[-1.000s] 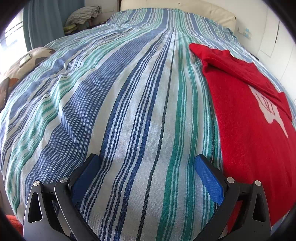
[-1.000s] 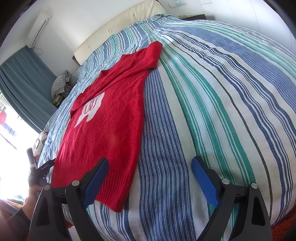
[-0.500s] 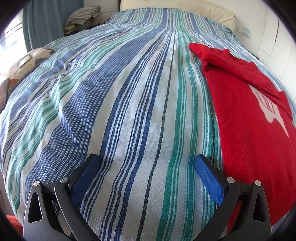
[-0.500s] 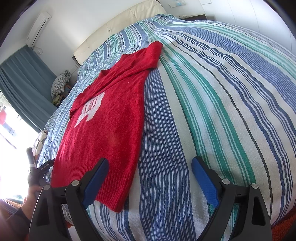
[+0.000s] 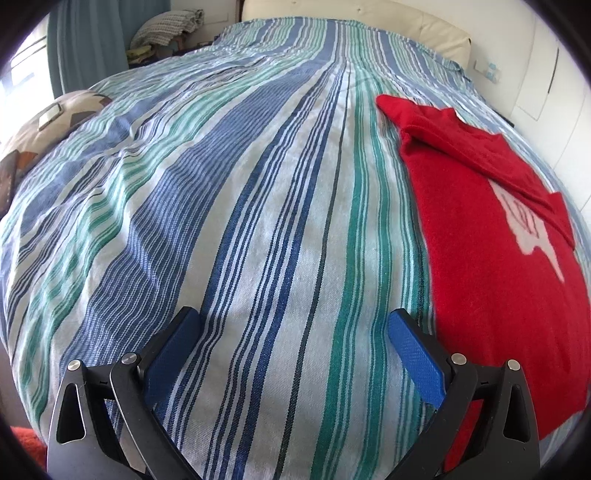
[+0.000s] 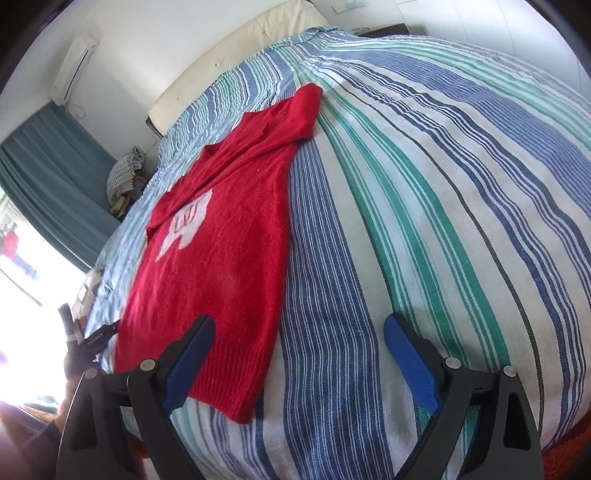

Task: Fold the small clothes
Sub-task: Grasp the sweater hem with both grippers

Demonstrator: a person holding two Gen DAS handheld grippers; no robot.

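Observation:
A small red knit sweater (image 5: 491, 258) with a white motif lies flat on the striped bed cover, one sleeve folded across its chest; it also shows in the right wrist view (image 6: 225, 243). My left gripper (image 5: 291, 325) is open and empty above the bare cover, left of the sweater's hem edge. My right gripper (image 6: 299, 328) is open and empty, its left finger over the sweater's ribbed hem (image 6: 236, 384), its right finger over the cover.
The blue, green and white striped bed cover (image 5: 221, 221) fills both views. A cream headboard (image 5: 354, 14) stands at the far end. A patterned cushion (image 5: 51, 122) lies at the left edge. Folded textiles (image 5: 166, 29) sit by teal curtains.

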